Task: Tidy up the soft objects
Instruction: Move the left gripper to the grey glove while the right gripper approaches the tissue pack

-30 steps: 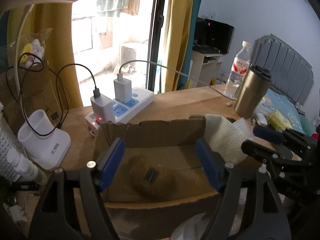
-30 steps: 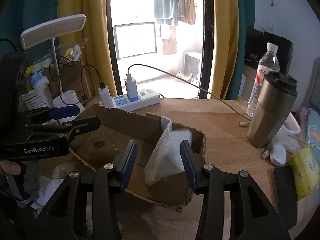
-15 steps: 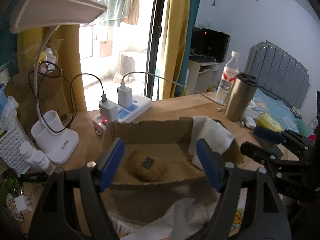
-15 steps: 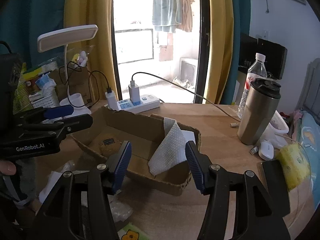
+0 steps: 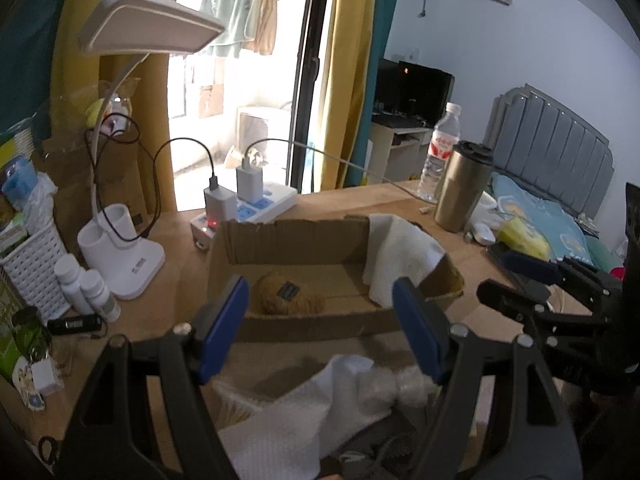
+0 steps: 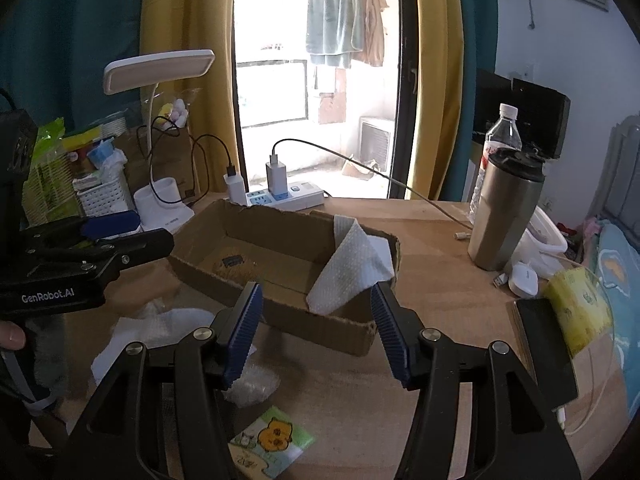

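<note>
Right wrist view: both the left gripper point(image 5: 318, 326) and right gripper point(image 6: 316, 330) gape wide and empty, brown pouch point(image 5: 290, 295) and white cloth point(image 6: 352, 266) already boxed point(image 6: 280, 312), crumpled wraps point(image 6: 160, 326) at eight o'clock left.

Wooden desk point(image 6: 432, 240) and its load

Central cardboard box point(image 6: 280, 308); power strip point(image 6: 288, 196) and lamp base point(image 5: 124, 256) far left; steel tumbler point(image 6: 506, 212) right; white cloths point(image 5: 304, 408) and a cartoon tissue pack point(image 6: 272, 442) near.
</note>
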`<state>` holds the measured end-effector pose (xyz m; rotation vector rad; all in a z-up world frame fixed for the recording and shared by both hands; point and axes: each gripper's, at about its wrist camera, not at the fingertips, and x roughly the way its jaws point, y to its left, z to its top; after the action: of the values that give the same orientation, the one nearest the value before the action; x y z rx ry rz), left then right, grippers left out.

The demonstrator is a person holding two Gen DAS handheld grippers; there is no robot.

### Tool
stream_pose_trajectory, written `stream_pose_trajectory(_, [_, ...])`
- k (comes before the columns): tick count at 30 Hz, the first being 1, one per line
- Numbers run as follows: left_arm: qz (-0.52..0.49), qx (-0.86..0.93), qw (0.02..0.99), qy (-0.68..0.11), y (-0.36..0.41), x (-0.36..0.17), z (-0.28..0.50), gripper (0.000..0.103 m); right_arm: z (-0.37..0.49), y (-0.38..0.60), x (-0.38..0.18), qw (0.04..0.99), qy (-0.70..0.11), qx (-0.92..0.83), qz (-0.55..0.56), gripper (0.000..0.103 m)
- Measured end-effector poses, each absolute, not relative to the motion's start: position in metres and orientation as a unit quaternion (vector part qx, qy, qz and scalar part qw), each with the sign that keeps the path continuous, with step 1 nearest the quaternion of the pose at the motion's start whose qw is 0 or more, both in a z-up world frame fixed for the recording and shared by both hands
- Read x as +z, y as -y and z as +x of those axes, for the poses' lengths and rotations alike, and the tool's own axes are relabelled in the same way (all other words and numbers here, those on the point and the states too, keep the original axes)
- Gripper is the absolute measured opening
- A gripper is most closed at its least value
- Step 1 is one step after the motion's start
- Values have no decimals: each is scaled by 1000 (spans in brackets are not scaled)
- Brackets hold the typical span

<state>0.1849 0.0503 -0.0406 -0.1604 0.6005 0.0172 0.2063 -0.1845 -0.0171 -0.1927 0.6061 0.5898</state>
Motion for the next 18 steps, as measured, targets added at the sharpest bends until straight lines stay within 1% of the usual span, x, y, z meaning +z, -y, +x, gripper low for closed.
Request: stream_pose_trajectory(18, [-87,8,943,-321,-36,-69,139,76,165,194,-35,900,-306,295,-99,60])
